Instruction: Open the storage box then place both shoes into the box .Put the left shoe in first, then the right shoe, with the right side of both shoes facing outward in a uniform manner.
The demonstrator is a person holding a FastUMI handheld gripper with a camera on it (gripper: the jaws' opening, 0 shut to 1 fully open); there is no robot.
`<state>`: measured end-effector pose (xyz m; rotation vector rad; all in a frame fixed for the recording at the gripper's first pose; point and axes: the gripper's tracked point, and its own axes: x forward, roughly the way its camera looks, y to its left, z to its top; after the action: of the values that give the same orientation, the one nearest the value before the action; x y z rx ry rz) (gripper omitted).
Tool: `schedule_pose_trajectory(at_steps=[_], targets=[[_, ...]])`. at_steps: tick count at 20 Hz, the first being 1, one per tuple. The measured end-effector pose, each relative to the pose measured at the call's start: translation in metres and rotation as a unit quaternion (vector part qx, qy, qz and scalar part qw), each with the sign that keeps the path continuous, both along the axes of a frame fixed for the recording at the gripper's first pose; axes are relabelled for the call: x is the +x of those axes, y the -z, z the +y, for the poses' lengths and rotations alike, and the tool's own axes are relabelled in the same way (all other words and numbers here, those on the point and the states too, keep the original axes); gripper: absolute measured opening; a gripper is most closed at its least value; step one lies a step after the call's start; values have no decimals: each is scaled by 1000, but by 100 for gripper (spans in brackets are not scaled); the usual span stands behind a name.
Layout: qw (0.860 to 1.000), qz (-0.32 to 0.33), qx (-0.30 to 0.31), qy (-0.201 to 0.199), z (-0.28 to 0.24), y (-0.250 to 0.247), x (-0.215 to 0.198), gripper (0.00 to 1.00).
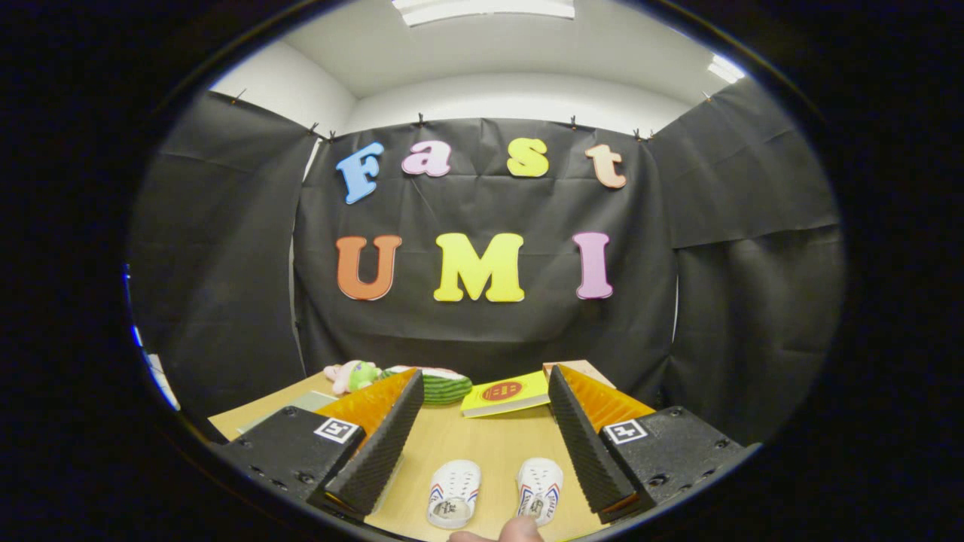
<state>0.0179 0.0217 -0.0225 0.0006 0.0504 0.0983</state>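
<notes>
Gripper (482, 433) above a wooden table (489, 444), its 2 fingers spread wide apart and holding nothing. Between them, low on the tabletop, lie 2 small white shoes, one to the left (454, 493) and one to the right (540, 489), side by side and apart; a fingertip (520, 529) covers the near end of the right one. Beyond the fingers, a yellow book (504, 394) and a watermelon-patterned plush (440, 385), partly hidden by the left finger. Bare tabletop separates shoes from book.
</notes>
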Motion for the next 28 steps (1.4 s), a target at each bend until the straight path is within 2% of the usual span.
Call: schedule_pose_trajectory(at_steps=[10, 13, 14, 17, 22, 28], targets=[[999, 11, 19, -42, 10, 2, -3, 100], [997, 24, 37, -68, 15, 7, -1, 100], [995, 32, 42, -89, 23, 11, -3, 100], [983, 76, 56, -156, 49, 38, -8, 100], [965, 133, 70, -215, 76, 84, -4, 100], [923, 226, 153, -269, 103, 139, 0, 100]])
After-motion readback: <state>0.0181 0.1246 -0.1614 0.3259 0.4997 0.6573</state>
